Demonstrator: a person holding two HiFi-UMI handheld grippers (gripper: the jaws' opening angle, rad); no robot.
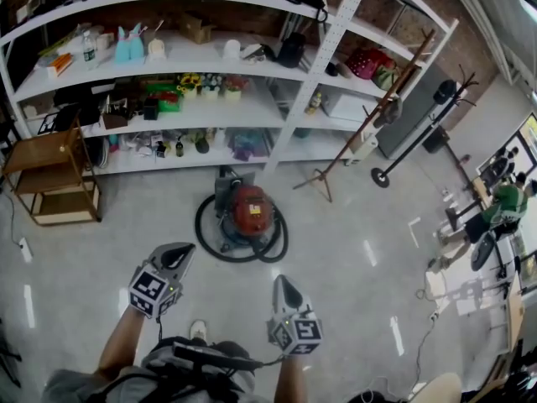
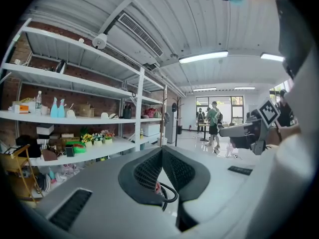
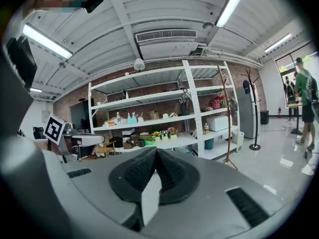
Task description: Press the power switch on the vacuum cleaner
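Left gripper (image 1: 181,252): jaws together at the tips, clamped on nothing; held on the near side of the vacuum (image 1: 250,211), left of its centre, well apart from it. Same gripper in its own view (image 2: 162,151): pads meeting in a point, with a sliver of red vacuum and black hose showing below the tips.

Right gripper (image 1: 284,282): jaws together, nothing held; also on the near side of the vacuum, just right of its centre, well apart from it. Confirmed in its own view (image 3: 155,151).

Count, grippers: two, side by side, both aimed toward the vacuum.

Count, vacuum: one, red-domed, upright on the floor (image 1: 352,259). One black hose (image 1: 208,240) coiled around its base.

Behind the vacuum: one white rack (image 1: 332,39), loaded with small goods.

Left of the vacuum: one wooden trolley (image 1: 49,175).

Right of the vacuum: two coat stands (image 1: 369,133), one wooden and one black.

Far right of the vacuum: one person (image 1: 507,205) in green.
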